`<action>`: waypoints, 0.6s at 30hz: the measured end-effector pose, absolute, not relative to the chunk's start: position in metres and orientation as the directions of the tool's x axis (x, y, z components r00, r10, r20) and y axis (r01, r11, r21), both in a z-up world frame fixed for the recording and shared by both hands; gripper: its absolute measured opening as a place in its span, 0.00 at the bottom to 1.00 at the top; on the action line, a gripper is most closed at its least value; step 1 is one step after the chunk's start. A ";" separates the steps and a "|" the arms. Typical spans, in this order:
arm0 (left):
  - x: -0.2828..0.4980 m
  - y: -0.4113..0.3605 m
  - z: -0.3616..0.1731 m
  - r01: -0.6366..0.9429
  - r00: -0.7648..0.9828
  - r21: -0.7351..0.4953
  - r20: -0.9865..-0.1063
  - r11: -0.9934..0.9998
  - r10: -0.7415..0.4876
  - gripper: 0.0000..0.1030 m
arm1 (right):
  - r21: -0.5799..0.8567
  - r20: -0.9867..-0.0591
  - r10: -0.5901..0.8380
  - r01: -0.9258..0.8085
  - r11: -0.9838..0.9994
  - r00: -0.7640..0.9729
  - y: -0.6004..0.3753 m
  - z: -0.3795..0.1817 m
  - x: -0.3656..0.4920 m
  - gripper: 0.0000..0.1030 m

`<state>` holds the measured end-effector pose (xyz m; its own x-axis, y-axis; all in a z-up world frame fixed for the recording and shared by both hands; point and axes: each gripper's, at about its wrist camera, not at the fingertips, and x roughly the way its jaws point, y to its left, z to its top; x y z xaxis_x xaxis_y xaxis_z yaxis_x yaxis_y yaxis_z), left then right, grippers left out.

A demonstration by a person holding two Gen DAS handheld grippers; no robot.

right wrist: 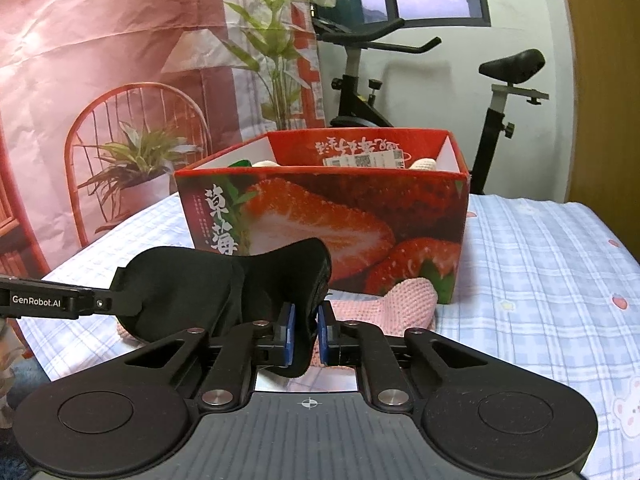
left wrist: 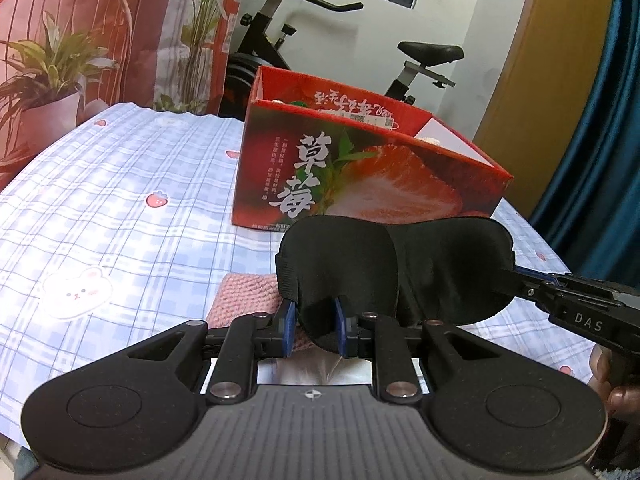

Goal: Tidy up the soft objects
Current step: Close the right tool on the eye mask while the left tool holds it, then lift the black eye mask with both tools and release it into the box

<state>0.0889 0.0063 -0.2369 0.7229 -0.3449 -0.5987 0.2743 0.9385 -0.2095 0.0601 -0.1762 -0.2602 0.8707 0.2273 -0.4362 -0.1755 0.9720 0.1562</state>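
Your left gripper [left wrist: 316, 330] fingers clamp one end of black padded sleep mask [left wrist: 400, 268]. Your right gripper [right wrist: 307, 338] fingers pinch opposite end. Mask hangs stretched between both, lifted above pink knitted cloth [right wrist: 396, 300] on blue checked tabletop [left wrist: 120, 208], just near of red strawberry-print cardboard box [right wrist: 340, 216].

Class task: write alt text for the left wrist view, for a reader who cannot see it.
A black sleep mask is held between two hand-held grippers, the left pinching one end and the right the other. Beneath it lies a pink knitted item on a checked bedsheet, with an open strawberry box behind.
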 end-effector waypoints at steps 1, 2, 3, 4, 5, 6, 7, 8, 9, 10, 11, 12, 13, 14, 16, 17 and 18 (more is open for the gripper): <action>0.089 0.006 -0.237 0.273 0.722 -0.209 -0.600 0.939 -0.344 0.21 | 0.156 -0.437 0.227 -0.175 0.972 0.871 -0.177 -0.260 0.060 0.10; 0.089 0.007 -0.238 0.272 0.722 -0.210 -0.601 0.939 -0.344 0.21 | 0.156 -0.437 0.226 -0.174 0.972 0.871 -0.177 -0.260 0.059 0.10; 0.089 0.007 -0.238 0.272 0.721 -0.210 -0.602 0.939 -0.343 0.21 | 0.156 -0.437 0.227 -0.175 0.972 0.870 -0.177 -0.261 0.060 0.10; 0.089 0.007 -0.238 0.271 0.721 -0.209 -0.602 0.940 -0.342 0.21 | 0.156 -0.437 0.228 -0.176 0.972 0.870 -0.177 -0.261 0.060 0.10; 0.090 0.007 -0.239 0.270 0.721 -0.209 -0.603 0.940 -0.342 0.21 | 0.157 -0.438 0.227 -0.174 0.972 0.870 -0.177 -0.261 0.060 0.10; 0.090 0.007 -0.239 0.269 0.720 -0.210 -0.604 0.940 -0.341 0.21 | 0.159 -0.439 0.226 -0.173 0.972 0.870 -0.178 -0.261 0.059 0.10; 0.090 0.007 -0.239 0.267 0.720 -0.210 -0.605 0.940 -0.340 0.21 | 0.160 -0.440 0.225 -0.171 0.972 0.869 -0.179 -0.262 0.060 0.10; 0.090 0.007 -0.239 0.266 0.719 -0.211 -0.606 0.941 -0.339 0.21 | 0.161 -0.441 0.224 -0.168 0.972 0.869 -0.179 -0.263 0.060 0.10; 0.090 0.008 -0.240 0.265 0.719 -0.212 -0.607 0.941 -0.339 0.21 | 0.162 -0.442 0.223 -0.167 0.973 0.869 -0.180 -0.263 0.060 0.10; 0.090 0.008 -0.240 0.264 0.718 -0.214 -0.607 0.941 -0.339 0.21 | 0.163 -0.443 0.221 -0.165 0.973 0.869 -0.179 -0.263 0.061 0.10; 0.090 0.007 -0.240 0.262 0.719 -0.215 -0.607 0.941 -0.339 0.21 | 0.165 -0.443 0.221 -0.163 0.973 0.869 -0.180 -0.264 0.060 0.10; 0.089 0.007 -0.240 0.262 0.719 -0.216 -0.607 0.941 -0.339 0.21 | 0.166 -0.443 0.221 -0.162 0.973 0.869 -0.180 -0.264 0.061 0.10; 0.089 0.008 -0.239 0.261 0.721 -0.217 -0.604 0.941 -0.339 0.21 | 0.168 -0.443 0.221 -0.161 0.973 0.869 -0.180 -0.264 0.061 0.10; 0.089 0.008 -0.238 0.257 0.725 -0.219 -0.600 0.941 -0.337 0.20 | 0.170 -0.441 0.222 -0.161 0.972 0.870 -0.180 -0.264 0.061 0.10; 0.088 0.011 -0.233 0.250 0.741 -0.226 -0.581 0.941 -0.336 0.18 | 0.177 -0.434 0.225 -0.162 0.971 0.873 -0.181 -0.262 0.062 0.10; 0.087 0.013 -0.228 0.251 0.752 -0.231 -0.564 0.940 -0.340 0.16 | 0.181 -0.425 0.227 -0.163 0.970 0.876 -0.181 -0.260 0.062 0.10; 0.086 0.014 -0.223 0.255 0.763 -0.233 -0.548 0.938 -0.343 0.15 | 0.181 -0.413 0.228 -0.166 0.969 0.882 -0.182 -0.257 0.061 0.10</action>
<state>0.0856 0.0136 -0.2231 0.7628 -0.3435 -0.5478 0.2555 0.9384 -0.2326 0.0610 -0.1816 -0.2566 0.8819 0.2276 -0.4129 -0.1656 0.9695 0.1807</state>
